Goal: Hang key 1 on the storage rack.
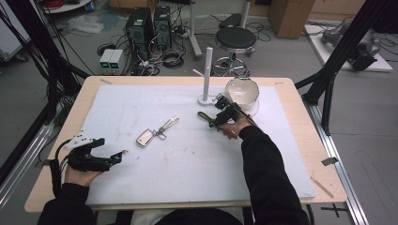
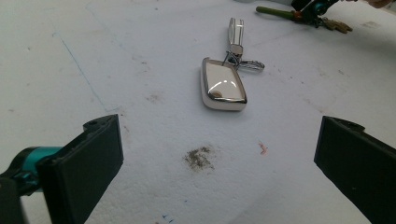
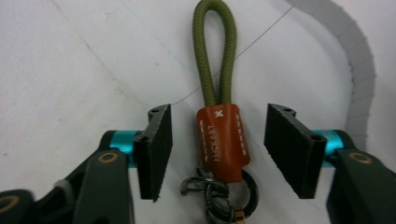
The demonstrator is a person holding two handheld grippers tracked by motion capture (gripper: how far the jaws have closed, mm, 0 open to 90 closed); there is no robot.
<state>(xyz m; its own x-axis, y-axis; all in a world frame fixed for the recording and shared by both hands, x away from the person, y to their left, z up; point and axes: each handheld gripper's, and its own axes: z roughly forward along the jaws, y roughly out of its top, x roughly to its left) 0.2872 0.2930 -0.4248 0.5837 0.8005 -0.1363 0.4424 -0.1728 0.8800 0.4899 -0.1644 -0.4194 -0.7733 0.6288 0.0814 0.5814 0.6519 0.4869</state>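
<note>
- Two claws work over a counter point(image 1: 291, 140) covered by a white mat point(image 1: 141, 108).
- A white bowl point(image 1: 242, 92) and post stand point(image 1: 207, 75) sit at the far edge.
- Left claw point(image 1: 123, 153): open, empty, facing a silver key fob point(image 2: 223, 84).
- Right claw point(image 3: 217, 144): open, jaws either side of an olive cord keychain point(image 3: 219, 93), not touching its brown leather tab point(image 3: 222, 140).

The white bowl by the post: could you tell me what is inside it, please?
The bowl looks empty: its pale inner wall shows in the high view. The right gripper and hand cover its near lower edge, so that part is unseen.
</note>
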